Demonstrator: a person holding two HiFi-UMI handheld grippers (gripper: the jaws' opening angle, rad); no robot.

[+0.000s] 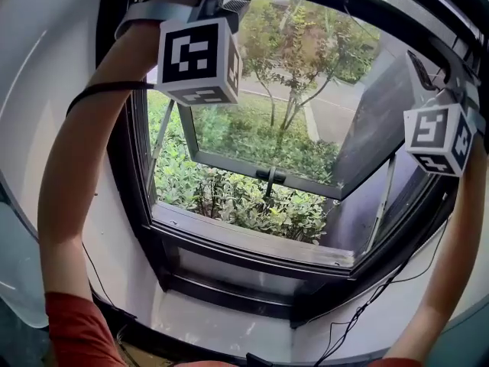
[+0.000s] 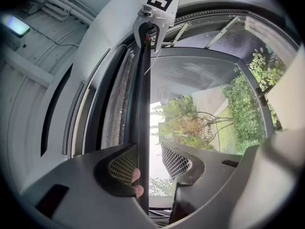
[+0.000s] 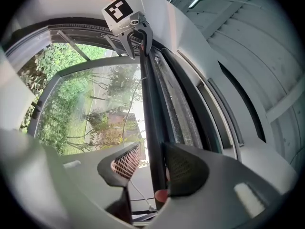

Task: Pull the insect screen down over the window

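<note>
Both tools, the left gripper (image 2: 148,162) and the right gripper (image 3: 153,163), stood with jaws apart astride the pull bar (image 2: 143,104) of the insect screen (image 2: 114,113), which sat high by the top of the window (image 1: 252,245), so nearly the whole downward pull seemingly remained.

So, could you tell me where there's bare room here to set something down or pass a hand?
Free: the white sill below the frame, bare but for thin cables at its right; and the gap between lower rail and tilted-out sash, above the bushes. Crowded: the top, where left claw and right claw straddle the screen bar.
</note>
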